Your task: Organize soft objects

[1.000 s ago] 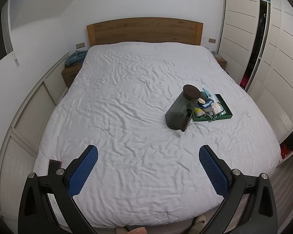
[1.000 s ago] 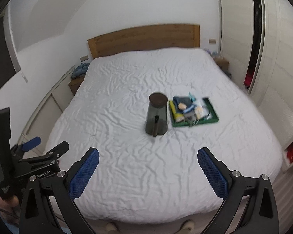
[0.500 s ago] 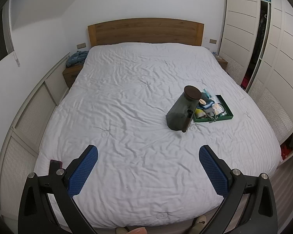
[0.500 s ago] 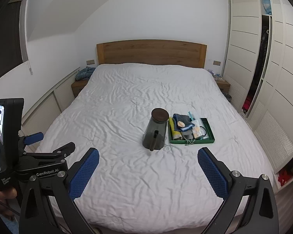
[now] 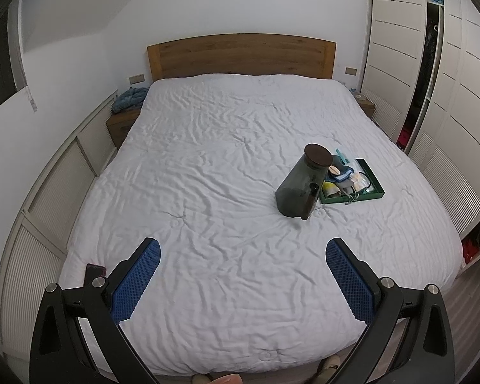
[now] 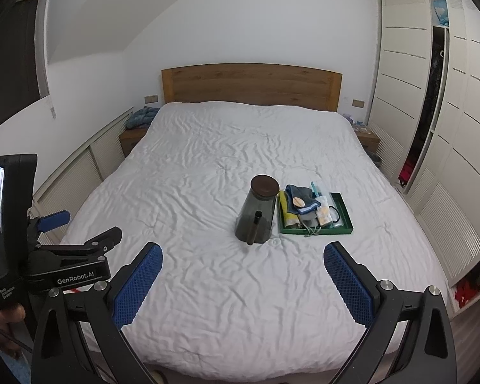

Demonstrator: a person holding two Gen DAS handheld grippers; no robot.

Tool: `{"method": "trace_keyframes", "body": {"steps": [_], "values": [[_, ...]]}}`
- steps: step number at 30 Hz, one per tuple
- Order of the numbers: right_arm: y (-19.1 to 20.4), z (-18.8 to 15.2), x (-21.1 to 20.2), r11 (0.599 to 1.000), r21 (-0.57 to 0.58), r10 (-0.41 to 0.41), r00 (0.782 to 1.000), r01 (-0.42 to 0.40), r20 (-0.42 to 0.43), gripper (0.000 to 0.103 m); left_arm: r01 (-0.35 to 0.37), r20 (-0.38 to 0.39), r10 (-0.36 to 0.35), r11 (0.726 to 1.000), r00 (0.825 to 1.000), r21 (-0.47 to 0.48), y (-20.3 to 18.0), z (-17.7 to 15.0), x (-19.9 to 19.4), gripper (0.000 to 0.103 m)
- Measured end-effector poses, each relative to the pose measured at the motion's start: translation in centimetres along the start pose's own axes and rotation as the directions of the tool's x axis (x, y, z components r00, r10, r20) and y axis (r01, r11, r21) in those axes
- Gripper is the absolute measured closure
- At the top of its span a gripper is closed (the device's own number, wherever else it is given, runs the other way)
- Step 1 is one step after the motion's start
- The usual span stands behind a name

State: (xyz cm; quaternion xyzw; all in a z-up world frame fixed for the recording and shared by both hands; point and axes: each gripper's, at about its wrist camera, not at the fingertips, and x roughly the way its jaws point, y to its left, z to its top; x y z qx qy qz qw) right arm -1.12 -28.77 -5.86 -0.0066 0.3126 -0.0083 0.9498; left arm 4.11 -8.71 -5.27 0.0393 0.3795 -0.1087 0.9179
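a: how do your jaws stand?

b: both pairs spread wide, nothing between them. my left gripper [image 5: 243,283] and my right gripper [image 6: 243,283] hang low in frame over the near end of the white bed [image 6: 208,166], blue pads [image 6: 137,283] facing inward.

a: and the soft things?

b: piled in the green tray [image 6: 345,216], right of centre in the right view: a blue cloth [image 6: 299,196] on top, a yellow one [image 6: 284,208] beside it. the rest is too small to tell. a dark jug [image 6: 256,212] with a brown lid stands just left of the tray, close against its edge.

a: further out?

b: wooden headboard [image 6: 251,84] at upper centre, white wardrobe [image 6: 457,121] down the right edge.
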Motion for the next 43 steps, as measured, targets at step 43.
{"method": "trace_keyframes", "body": {"steps": [43], "values": [[0.32,-0.42,0.35,1.000,-0.012,0.002,1.000,-0.002,-0.021,0.000,0.000,0.012,0.000,1.000,1.000,0.002,-0.21,-0.32,-0.24,0.001]]}}
